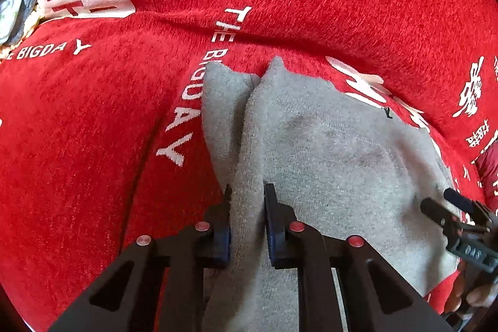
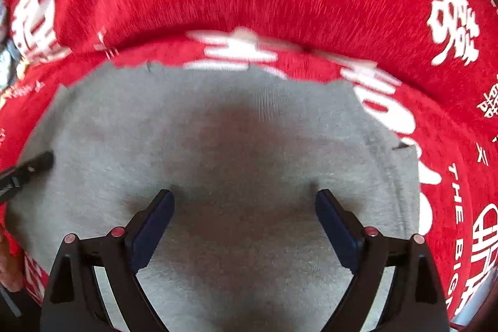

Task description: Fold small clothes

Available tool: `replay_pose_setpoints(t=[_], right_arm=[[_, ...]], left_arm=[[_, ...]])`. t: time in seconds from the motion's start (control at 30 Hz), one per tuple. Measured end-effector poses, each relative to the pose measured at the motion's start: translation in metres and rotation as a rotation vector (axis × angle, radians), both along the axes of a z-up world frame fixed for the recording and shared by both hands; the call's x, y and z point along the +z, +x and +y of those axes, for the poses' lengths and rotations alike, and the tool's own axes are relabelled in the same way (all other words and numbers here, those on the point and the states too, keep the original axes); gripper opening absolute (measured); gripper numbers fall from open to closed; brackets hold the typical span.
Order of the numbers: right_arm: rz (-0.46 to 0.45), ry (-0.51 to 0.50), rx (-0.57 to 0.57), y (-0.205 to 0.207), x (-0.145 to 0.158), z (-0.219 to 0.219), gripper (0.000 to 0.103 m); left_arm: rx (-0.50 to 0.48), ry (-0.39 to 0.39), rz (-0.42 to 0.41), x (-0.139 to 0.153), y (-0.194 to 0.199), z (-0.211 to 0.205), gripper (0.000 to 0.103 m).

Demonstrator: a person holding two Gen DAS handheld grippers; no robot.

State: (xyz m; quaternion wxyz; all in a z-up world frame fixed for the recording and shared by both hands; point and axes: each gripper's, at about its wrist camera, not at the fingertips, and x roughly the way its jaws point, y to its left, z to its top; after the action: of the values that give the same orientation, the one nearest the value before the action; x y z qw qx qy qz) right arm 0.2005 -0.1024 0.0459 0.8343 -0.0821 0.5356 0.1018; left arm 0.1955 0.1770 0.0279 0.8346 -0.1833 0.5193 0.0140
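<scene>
On the red cloth with its white lettering, the grey garment is lying spread out, and in my left wrist view I am pinching a raised ridge of it. My left gripper is clamping that fold between its blue pads — the knit is standing up in a narrow pleat that is running away from the jaws toward the far edge. I am holding it this way, I judge, so that the left side of the garment can be lifted and carried over the rest without the fabric slipping flat again. A second flap is sagging just left of the pleat, touching the red cloth. Off to the right I am seeing my other tool's dark fingertips resting low over the garment's right part.

In my right wrist view, the right gripper is hovering with its jaws spread wide, gripping nothing — grey knit is filling the gap between the fingers and a soft shadow is lying beneath. I am keeping it released here, I think, either to press the cloth down as an anchor or to pick its own edge. The picture is a little blurred along the garment's far hem, where it is meeting the red cloth. At the left edge, the left gripper's tip is poking in over the grey fabric.
</scene>
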Motion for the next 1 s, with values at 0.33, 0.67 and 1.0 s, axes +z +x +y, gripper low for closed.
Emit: replay_pose_setpoints(t=[0.33, 0.67, 1.0], right_arm=[[0.011, -0.004, 0.038, -0.012, -0.009, -0.01, 0.098], [0.019, -0.01, 0.062, -0.009, -0.001, -0.048, 0.099], [-0.017, 0.106, 0.009, -0.038, 0.017, -0.118, 0.099]], left_arm=[[0.006, 0.016, 0.021, 0.011, -0.002, -0.007, 0.013], [-0.024, 0.066, 0.003, 0.075, 0.009, -0.056, 0.013], [-0.138, 0.144, 0.012, 0.13, 0.029, -0.15, 0.012]])
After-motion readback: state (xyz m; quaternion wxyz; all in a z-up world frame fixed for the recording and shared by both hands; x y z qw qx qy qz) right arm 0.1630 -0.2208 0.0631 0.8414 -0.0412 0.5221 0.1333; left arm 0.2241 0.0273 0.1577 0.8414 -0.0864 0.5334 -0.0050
